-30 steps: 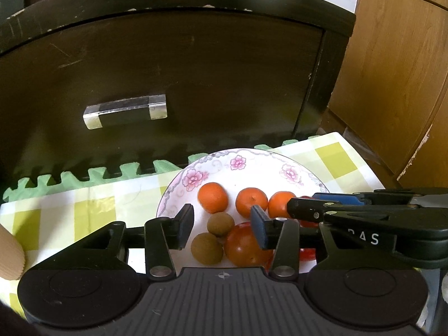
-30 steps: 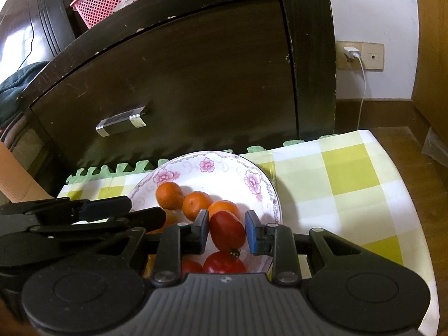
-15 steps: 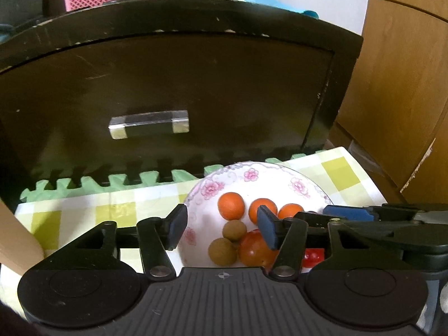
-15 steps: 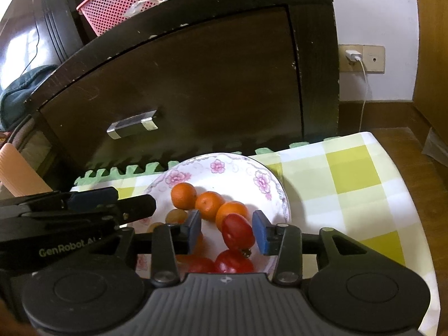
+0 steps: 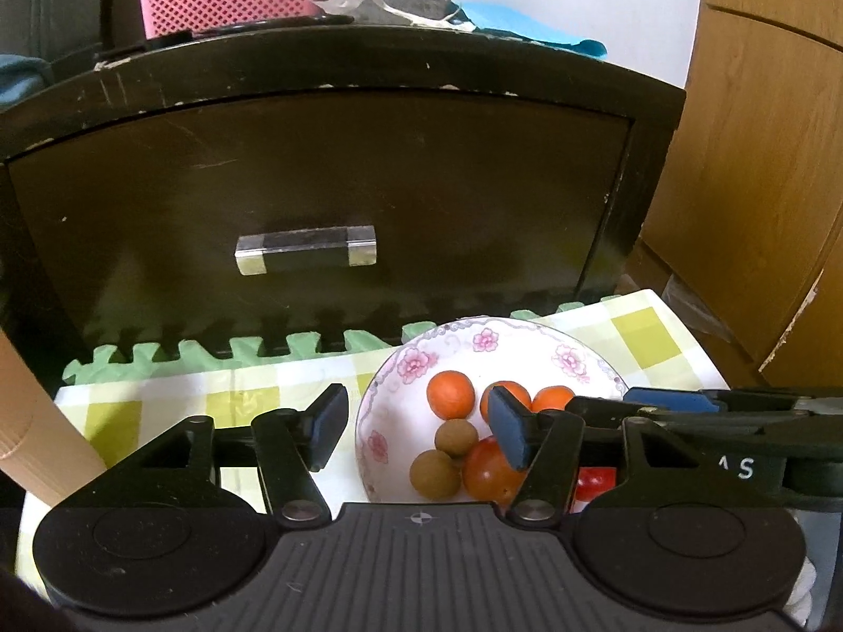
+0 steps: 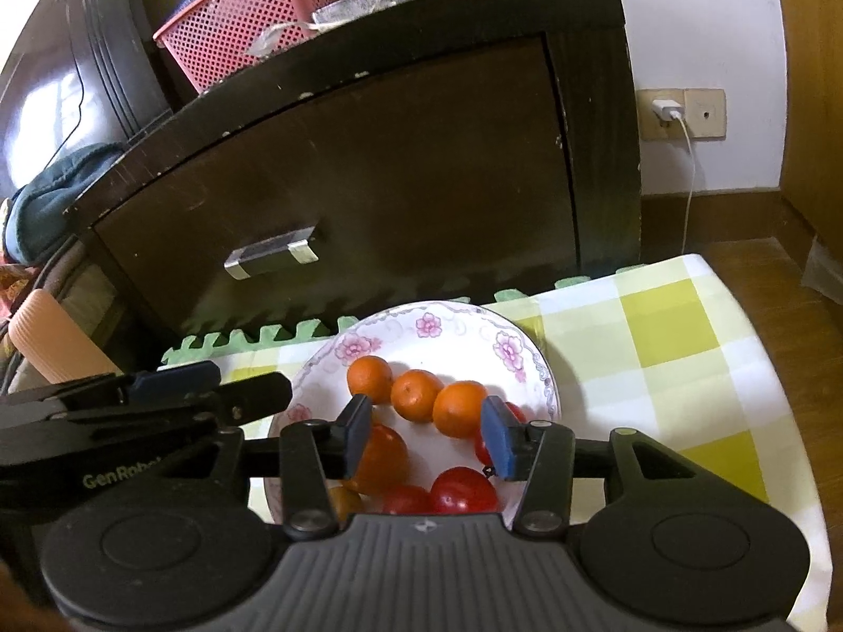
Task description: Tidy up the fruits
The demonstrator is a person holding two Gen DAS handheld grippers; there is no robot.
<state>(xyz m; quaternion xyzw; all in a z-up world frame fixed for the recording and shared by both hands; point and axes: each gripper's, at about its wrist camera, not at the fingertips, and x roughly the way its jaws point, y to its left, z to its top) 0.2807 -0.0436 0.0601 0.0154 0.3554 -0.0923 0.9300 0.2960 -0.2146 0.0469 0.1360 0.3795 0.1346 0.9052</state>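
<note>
Tomato (image 6: 487,442) released onto the floral plate (image 6: 542,368) at lower centre; my right tool (image 6: 428,436) now gapes empty, left tool (image 5: 416,424) also open, so that fruit is placed.

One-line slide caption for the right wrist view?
Open right gripper hovers over floral plate of oranges and tomatoes.

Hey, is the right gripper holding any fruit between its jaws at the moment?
No, the right gripper is open, its jaws spread apart above the plate, and the oranges and tomatoes lie loose below.
</note>
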